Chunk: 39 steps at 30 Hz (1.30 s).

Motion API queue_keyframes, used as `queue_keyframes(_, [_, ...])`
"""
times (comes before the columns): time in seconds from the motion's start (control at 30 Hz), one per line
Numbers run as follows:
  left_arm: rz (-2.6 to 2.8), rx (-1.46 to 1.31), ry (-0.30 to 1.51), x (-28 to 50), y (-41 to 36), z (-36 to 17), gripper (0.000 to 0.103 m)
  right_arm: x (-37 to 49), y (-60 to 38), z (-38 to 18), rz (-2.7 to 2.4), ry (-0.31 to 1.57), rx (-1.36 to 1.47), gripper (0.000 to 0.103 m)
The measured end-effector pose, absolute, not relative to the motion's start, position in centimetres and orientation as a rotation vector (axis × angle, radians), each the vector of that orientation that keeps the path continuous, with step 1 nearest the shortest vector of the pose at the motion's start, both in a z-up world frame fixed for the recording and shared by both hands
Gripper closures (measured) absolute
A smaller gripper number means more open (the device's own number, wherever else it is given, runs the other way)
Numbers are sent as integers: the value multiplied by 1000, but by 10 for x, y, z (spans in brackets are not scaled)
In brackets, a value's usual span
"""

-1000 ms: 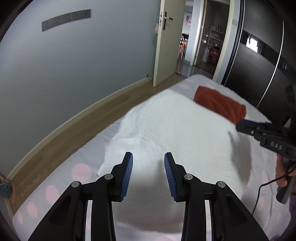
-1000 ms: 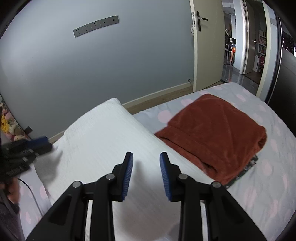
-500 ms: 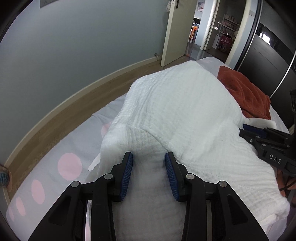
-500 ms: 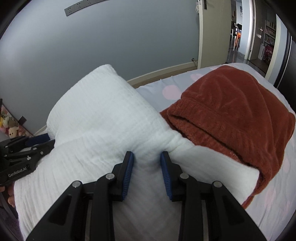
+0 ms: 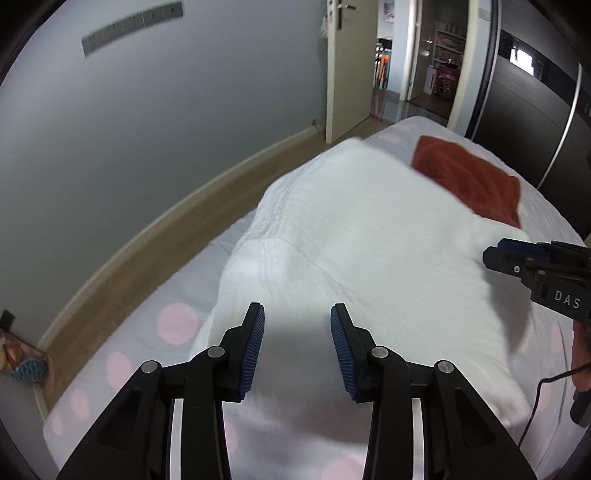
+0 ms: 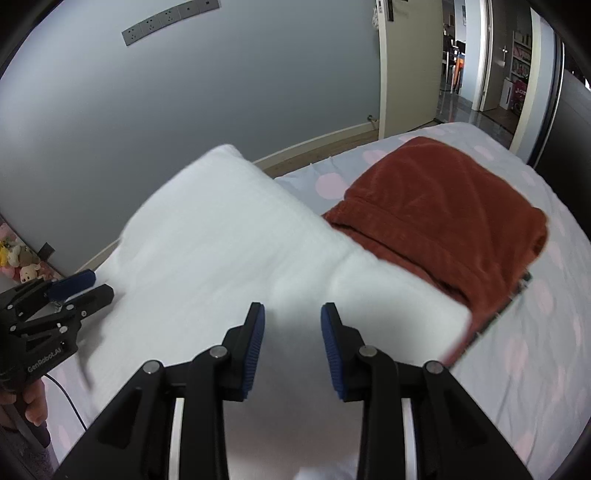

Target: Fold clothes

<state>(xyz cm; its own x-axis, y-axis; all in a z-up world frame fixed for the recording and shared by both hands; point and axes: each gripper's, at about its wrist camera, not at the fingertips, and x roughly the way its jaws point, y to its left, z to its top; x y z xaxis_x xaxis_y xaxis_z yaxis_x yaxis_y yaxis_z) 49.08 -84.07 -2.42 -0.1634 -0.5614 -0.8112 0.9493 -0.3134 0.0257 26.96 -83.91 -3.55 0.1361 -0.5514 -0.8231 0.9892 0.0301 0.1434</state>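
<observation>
Both the left gripper [image 5: 297, 328] and right gripper [image 6: 291, 326] hung with fingers spread, empty, above the white cloth [image 5: 369, 229] on the bed [image 6: 535, 350], near the rust garment [image 6: 443, 206].

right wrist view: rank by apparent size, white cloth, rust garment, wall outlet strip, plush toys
1. white cloth, largest
2. rust garment
3. and 4. wall outlet strip and plush toys: similar in frame, and at different distances, so unranked.

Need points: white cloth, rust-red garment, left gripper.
white cloth [image 5: 369, 236], left wrist view, middle of its top surface
rust-red garment [image 6: 443, 206], right wrist view, middle of the folded top
left gripper [image 5: 297, 349], left wrist view, midway between fingertips
</observation>
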Motion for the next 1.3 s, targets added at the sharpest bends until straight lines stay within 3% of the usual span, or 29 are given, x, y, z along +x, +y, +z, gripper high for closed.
queue_keyframes(0.17, [-1741,854,566,497,-790,12,63,280,-792,9,-1315,620,793,70])
queue_keyframes(0.27, [-1755,822,536,501,-765,33,62,291,-761,32,-1318,581,749,57])
queue_keyframes(0.4, [-1767,779,476,500,-736,61,51,304,-723,68,-1314,540,719,52])
queue_keyframes(0.5, [-1776,741,428,500,-709,81,48,313,-696,87,-1319,523,692,48])
queue_keyframes(0.6, [-1793,698,407,501,-687,94,33,316,-668,100,-1346,492,651,44])
queue_keyframes(0.67, [-1796,659,387,502,-673,101,32,317,-650,108,-1363,467,628,43])
queue_keyframes(0.73, [-1788,630,361,502,-657,107,31,319,-634,112,-1385,458,604,43])
queue_keyframes(0.8, [-1768,608,340,501,-644,111,24,322,-618,114,-1420,472,577,43])
queue_keyframes(1.03, [-1707,562,326,498,-600,107,23,325,-564,100,-1482,469,550,43])
queue_keyframes(1.3, [-1683,616,385,485,-555,66,23,313,-507,67,-1555,402,658,42])
